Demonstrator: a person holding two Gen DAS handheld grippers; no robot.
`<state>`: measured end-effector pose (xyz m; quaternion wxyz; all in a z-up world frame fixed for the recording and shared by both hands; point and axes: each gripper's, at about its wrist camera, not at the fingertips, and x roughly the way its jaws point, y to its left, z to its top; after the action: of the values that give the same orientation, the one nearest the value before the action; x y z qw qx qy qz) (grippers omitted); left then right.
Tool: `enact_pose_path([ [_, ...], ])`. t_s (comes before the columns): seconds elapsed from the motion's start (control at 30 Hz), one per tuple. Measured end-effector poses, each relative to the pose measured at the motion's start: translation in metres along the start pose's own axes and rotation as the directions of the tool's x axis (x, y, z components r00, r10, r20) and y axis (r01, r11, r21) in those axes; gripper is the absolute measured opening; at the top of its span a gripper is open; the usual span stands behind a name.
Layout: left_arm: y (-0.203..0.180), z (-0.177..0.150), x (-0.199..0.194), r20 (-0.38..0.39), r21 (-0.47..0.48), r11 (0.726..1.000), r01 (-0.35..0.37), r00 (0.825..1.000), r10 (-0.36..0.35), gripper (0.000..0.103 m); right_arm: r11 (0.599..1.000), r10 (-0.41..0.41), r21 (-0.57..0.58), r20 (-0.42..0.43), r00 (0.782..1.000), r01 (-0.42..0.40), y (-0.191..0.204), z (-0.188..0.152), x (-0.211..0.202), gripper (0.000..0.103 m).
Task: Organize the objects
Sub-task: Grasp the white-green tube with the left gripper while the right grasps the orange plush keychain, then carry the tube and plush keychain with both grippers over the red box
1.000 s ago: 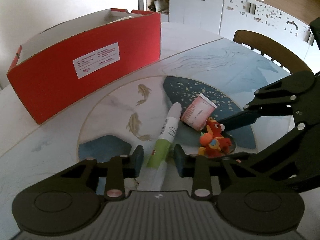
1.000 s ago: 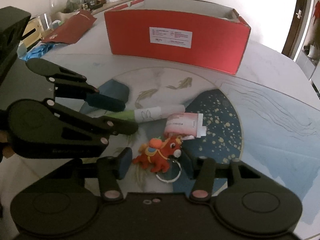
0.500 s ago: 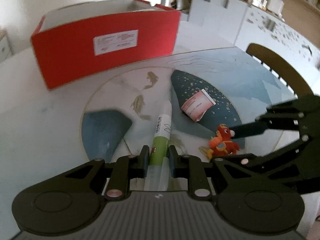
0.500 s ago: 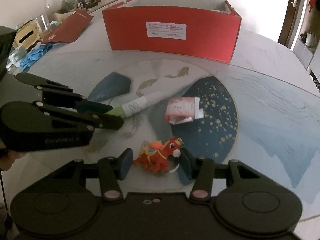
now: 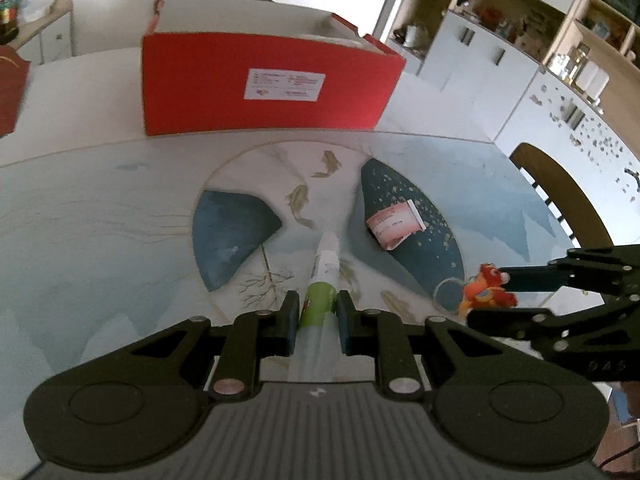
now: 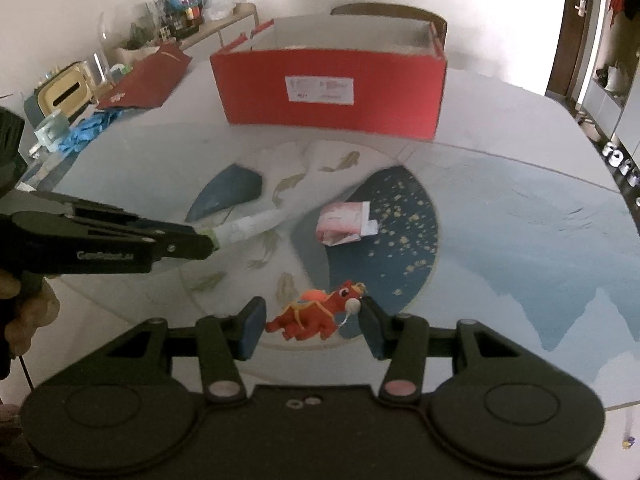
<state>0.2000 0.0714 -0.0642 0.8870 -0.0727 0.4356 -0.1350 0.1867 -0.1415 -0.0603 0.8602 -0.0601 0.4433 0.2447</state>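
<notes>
Two grips: left jaws pinch tube (image 5: pixel 322 280) pointing boxward (image 5: pixel 264 88), right jaws clasp horse (image 6: pixel 316 312).

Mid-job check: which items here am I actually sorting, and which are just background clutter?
In the job: green-and-white tube in left tongs; red toy horse between right tongs; pink packet; red box.

Lying about: blue gloves, red envelope, chair.
</notes>
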Motion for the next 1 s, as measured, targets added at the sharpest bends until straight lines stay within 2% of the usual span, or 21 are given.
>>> enact_pose_path([
  [0.27,0.001,-0.001,-0.024,0.045,-0.06,0.998,-0.033,0.998,0.036,0.016,1.0,0.001,0.004,0.04,0.999,-0.001,-0.013,0.005,-0.025,0.05],
  [0.37,0.0,0.0,-0.032,0.065,-0.075,0.996,-0.04,0.997,0.044,0.008,1.0,-0.006,0.001,0.056,0.998,0.006,-0.019,0.009,-0.035,0.05],
  [0.53,-0.002,0.001,-0.038,0.088,-0.082,0.995,-0.056,0.994,0.063,0.008,1.0,-0.026,-0.007,0.085,0.996,0.027,-0.032,0.017,-0.048,0.05],
  [0.77,-0.005,0.002,-0.033,0.04,-0.023,0.998,-0.05,0.998,0.051,0.009,1.0,-0.025,-0.002,0.095,0.995,0.026,-0.043,0.016,-0.054,0.05],
  [0.8,-0.005,0.002,-0.03,0.026,-0.009,0.999,-0.052,0.998,0.053,0.012,1.0,-0.024,-0.004,0.092,0.995,0.024,-0.043,0.015,-0.053,0.05],
  [0.87,-0.006,0.001,-0.025,0.007,0.024,0.997,-0.07,0.998,0.069,0.029,1.0,-0.02,-0.002,0.087,0.996,0.02,-0.044,0.013,-0.053,0.05],
  [0.93,-0.007,-0.001,-0.022,0.007,0.049,0.995,-0.082,0.997,0.082,0.074,1.0,-0.013,0.002,0.083,0.996,0.013,-0.045,0.01,-0.054,0.05],
  [1.0,-0.007,-0.003,-0.021,0.031,0.077,0.993,-0.091,0.996,0.088,0.076,1.0,-0.015,0.003,0.081,0.997,0.014,-0.046,0.007,-0.056,0.05],
])
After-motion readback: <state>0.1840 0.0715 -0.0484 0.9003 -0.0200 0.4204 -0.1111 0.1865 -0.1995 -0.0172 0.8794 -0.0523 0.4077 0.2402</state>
